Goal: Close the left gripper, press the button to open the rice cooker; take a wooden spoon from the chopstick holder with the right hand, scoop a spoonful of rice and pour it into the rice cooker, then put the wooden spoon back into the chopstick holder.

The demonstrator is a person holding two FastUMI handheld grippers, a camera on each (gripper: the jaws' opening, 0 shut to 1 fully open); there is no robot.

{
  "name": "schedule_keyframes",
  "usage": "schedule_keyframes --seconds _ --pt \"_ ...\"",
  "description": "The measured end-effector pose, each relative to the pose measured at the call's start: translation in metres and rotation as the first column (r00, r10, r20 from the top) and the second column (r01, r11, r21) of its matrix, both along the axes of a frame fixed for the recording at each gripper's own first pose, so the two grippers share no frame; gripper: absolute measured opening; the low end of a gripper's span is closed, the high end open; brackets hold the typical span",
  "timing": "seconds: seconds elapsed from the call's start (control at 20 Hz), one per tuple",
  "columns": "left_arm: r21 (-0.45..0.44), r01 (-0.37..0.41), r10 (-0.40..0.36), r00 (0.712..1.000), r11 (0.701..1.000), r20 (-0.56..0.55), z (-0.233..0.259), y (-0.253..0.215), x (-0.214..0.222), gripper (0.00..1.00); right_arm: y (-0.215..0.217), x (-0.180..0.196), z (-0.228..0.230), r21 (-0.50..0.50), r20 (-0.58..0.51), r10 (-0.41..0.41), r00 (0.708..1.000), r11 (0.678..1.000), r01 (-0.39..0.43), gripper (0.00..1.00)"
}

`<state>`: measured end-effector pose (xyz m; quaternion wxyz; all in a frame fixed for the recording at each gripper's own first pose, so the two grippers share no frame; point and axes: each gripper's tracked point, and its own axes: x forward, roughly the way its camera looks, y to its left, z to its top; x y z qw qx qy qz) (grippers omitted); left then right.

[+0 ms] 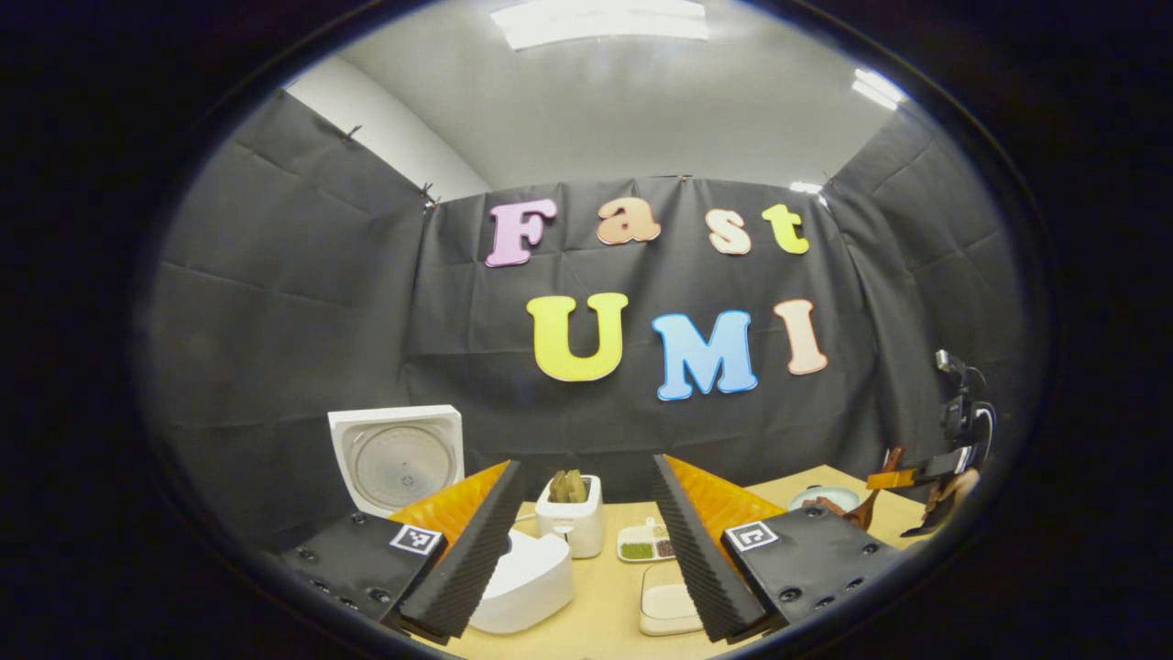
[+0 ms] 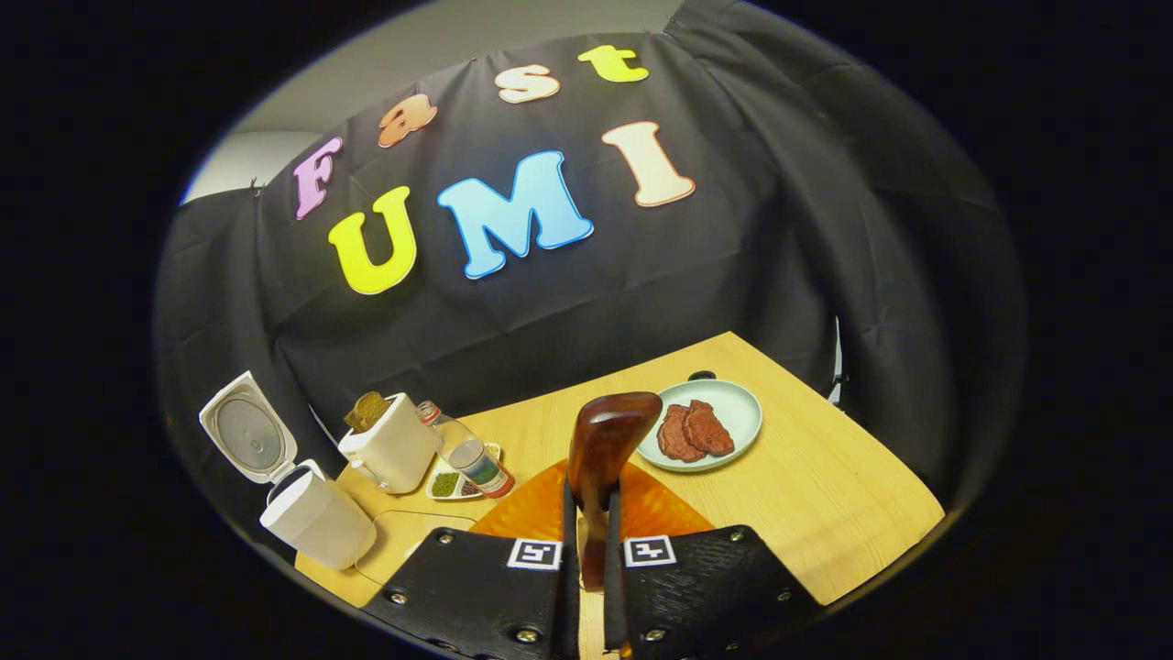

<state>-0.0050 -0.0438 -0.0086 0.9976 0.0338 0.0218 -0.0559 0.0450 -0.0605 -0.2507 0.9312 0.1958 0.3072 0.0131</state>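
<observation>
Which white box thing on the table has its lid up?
The rice cooker, at the table's left end. Its lid stands flipped up. The other white box, the chopstick holder beside it, has no lid, just utensils poking out.

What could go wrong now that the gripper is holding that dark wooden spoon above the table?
The right gripper pinches the dark wooden spoon only by its thin handle, so it might twist or slip while scooping. The clear bottle and white chopstick holder stand close beside the open white rice cooker, so a swing there could knock them.
</observation>
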Motion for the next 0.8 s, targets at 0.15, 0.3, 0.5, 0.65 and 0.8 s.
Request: schedule_keyframes --seconds 0.15,0.3,0.5,0.65,0.8 --pt "0.019 0.001 -0.002 1.0 1.0 0.016 0.006 -0.003 -0.003 0.99 0.001 -0.005 -0.006 0.058 -0.022 -0.005 1.0 0.998 0.006 0.13" --pt "0.015 0.002 -0.003 1.0 1.0 0.024 0.009 -0.006 -0.005 0.96 -0.013 -0.016 -0.025 0.04 -0.073 -0.045 0.996 0.998 0.048 0.19" --pt "-0.008 -0.005 0.005 1.0 1.0 0.008 0.003 -0.004 -0.007 0.99 -0.031 -0.026 -0.021 0.012 -0.059 -0.084 0.995 0.996 0.085 0.61" --pt "-0.015 -0.007 0.007 1.0 1.0 0.012 0.004 -0.004 -0.007 0.99 -0.051 -0.027 -0.007 -0.075 -0.011 -0.119 0.993 0.99 0.118 1.0" --pt "-0.011 -0.01 0.01 1.0 1.0 0.023 0.007 -0.005 -0.003 0.97 -0.058 -0.023 0.026 -0.156 0.07 -0.111 0.991 0.98 0.121 0.98"
